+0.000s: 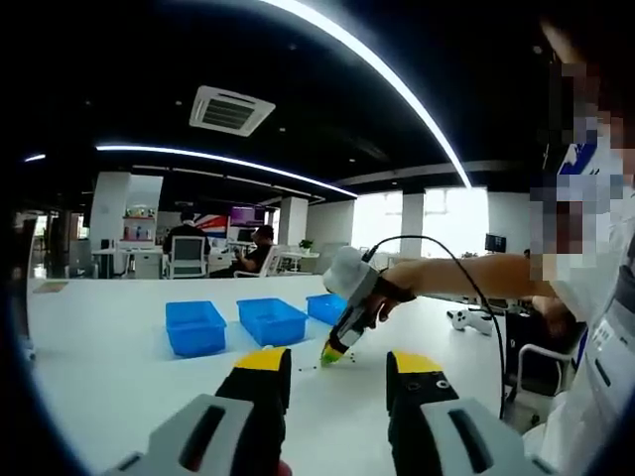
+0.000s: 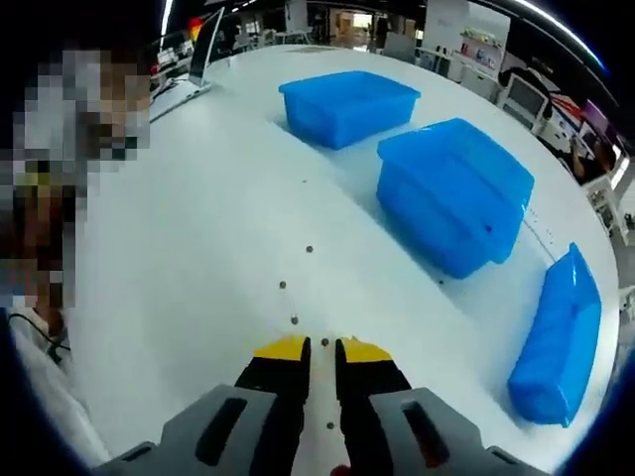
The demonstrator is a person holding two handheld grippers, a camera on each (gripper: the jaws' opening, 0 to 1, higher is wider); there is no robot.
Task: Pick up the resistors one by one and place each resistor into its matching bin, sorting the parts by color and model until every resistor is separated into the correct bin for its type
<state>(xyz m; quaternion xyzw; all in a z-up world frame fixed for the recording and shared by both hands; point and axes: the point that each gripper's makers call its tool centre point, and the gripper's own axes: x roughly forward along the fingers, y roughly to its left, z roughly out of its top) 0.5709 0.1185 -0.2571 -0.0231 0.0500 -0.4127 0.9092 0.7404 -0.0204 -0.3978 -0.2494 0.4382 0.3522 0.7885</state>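
Several tiny dark resistors (image 2: 294,319) lie scattered on the white table (image 2: 198,258). My right gripper (image 2: 322,347) points down at them, its yellow-tipped jaws drawn to a thin gap with one speck-sized resistor (image 2: 324,342) between the tips. A person's hand holds this right gripper (image 1: 332,352) with its tip touching the table amid the resistors (image 1: 319,369). My left gripper (image 1: 339,362) hovers just in front of that spot, jaws wide apart and empty. Three blue bins (image 1: 195,327) (image 1: 272,320) (image 1: 327,307) stand in a row behind.
The same bins appear to the right of my right gripper: far (image 2: 347,104), middle (image 2: 451,193), near (image 2: 561,337). A laptop (image 2: 198,50) sits at the far table edge. A white controller (image 1: 458,319) lies right of the hand. Desks, chairs and seated people are behind.
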